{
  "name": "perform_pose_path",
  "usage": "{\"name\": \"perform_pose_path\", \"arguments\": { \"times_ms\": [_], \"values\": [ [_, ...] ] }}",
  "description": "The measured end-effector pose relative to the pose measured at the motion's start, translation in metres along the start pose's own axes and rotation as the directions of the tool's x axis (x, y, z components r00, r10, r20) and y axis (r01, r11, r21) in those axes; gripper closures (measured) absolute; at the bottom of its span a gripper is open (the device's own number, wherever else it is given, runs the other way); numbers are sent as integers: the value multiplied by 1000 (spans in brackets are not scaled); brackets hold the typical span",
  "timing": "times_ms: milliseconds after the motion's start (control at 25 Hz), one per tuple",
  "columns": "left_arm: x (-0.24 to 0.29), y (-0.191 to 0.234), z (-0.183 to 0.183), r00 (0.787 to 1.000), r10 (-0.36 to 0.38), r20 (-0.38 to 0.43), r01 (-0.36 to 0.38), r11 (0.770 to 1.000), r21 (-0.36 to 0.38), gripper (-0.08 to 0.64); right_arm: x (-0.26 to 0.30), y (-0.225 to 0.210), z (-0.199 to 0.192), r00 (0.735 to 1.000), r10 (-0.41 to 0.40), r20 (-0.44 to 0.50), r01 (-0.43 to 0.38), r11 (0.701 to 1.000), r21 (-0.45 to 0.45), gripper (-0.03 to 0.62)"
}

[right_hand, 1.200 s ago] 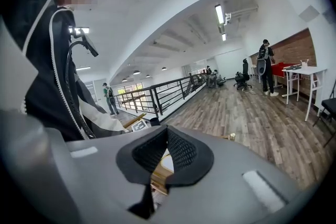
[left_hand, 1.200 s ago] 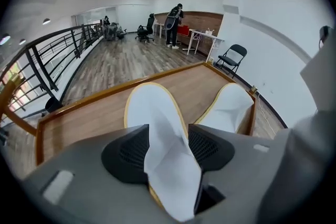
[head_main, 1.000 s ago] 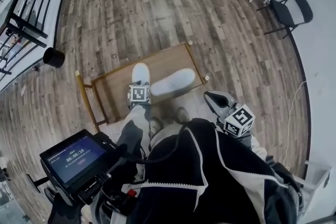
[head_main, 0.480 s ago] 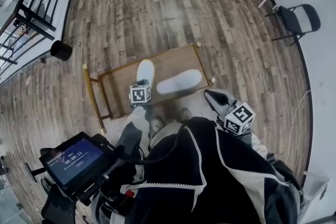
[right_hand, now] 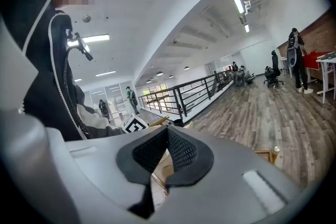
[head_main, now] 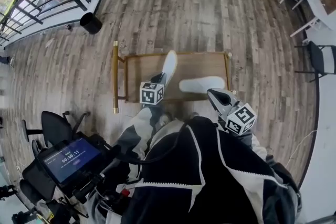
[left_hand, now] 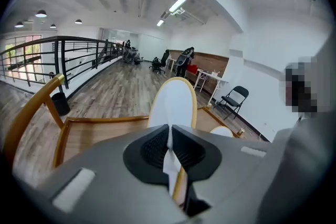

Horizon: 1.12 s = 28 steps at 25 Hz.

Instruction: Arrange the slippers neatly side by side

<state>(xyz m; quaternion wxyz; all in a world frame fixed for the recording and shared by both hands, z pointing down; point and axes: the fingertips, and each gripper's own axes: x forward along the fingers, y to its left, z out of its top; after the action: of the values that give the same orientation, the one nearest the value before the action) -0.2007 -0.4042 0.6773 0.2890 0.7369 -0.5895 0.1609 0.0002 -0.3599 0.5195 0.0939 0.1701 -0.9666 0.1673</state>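
step: first white slipper [left_hand: 173, 105] held up off tabletop [head_main: 144, 68] | left tongs [left_hand: 169, 144]: just closed, pinching its heel edge, toe pointing away | right tongs [right_hand: 167, 153]: pressed together, empty, near second slipper [head_main: 202, 84] | next: probably lower it parallel, just beside second slipper

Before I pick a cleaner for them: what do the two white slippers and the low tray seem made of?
Raised slipper: soft, thin white fabric or foam, matte, with a tan edge trim; pinched flat in the left gripper. Lying slipper: same matte white, probably alike. Tray: apparently wood, a brown grained board with smooth golden-brown rails.
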Motion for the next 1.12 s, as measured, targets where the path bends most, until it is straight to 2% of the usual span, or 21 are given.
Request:
{"name": "perform_pose_path", "arguments": {
  "times_ms": [200,320,400,520,720,920,1120],
  "values": [
    [-32,3,29,991,24,130,-16,998,-62,529,35,-6,0,996,91,-10,-91,996,-7,588],
    [-58,4,39,978,19,210,5,994,-113,529,55,-4,-5,991,135,-13,-135,991,-17,588],
    [-81,4,46,966,24,258,7,993,-121,529,66,3,-5,987,159,-18,-160,987,-26,588],
    [-123,3,57,946,34,322,1,994,-107,529,78,19,1,982,187,-24,-187,982,-35,588],
    [-175,-19,74,903,22,429,-12,1000,-26,529,92,32,-1,974,224,-31,-225,973,-40,588],
    [-188,-30,77,892,-8,452,18,1000,-18,529,104,39,0,969,244,-27,-245,968,-45,588],
    [-180,-9,63,898,10,440,12,999,-48,528,111,41,-3,970,241,-7,-241,968,-64,588]
  ]
}}
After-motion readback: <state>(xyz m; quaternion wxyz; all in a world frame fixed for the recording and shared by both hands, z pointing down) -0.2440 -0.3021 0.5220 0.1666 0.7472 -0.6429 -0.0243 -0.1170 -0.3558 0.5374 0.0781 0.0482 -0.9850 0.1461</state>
